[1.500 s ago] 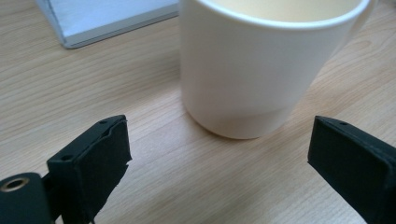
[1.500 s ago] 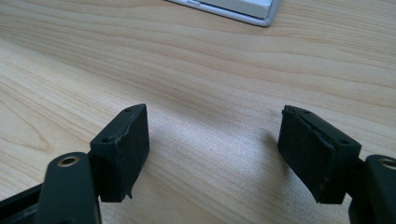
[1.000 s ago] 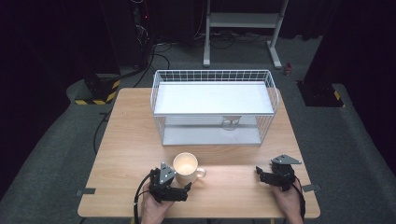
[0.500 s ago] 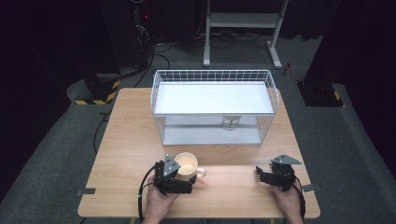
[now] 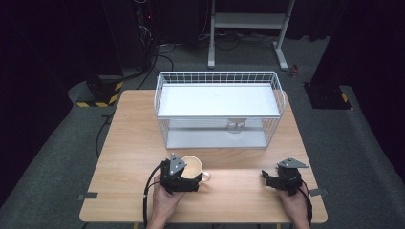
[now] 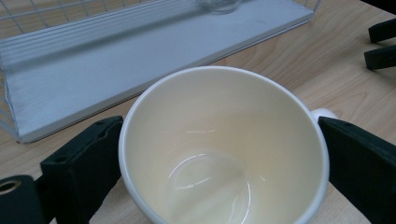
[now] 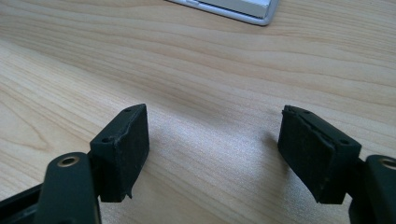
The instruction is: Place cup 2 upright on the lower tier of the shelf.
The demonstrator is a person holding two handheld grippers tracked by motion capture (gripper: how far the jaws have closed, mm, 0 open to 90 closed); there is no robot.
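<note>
Jaws of your left gripper (image 6: 219,154) are clamping the cream mug (image 6: 224,149) across its rim, near the table's (image 5: 129,143) front edge; right gripper (image 7: 215,154) is resting released, holding nothing. Keep the mug level while you are lifting it toward the wire basket (image 5: 217,76). Wood tabletop, dark room with grey floor.

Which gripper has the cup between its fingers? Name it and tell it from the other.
The left gripper: its fingers flank the cream cup on both sides. The right gripper has open fingers over bare table.
</note>
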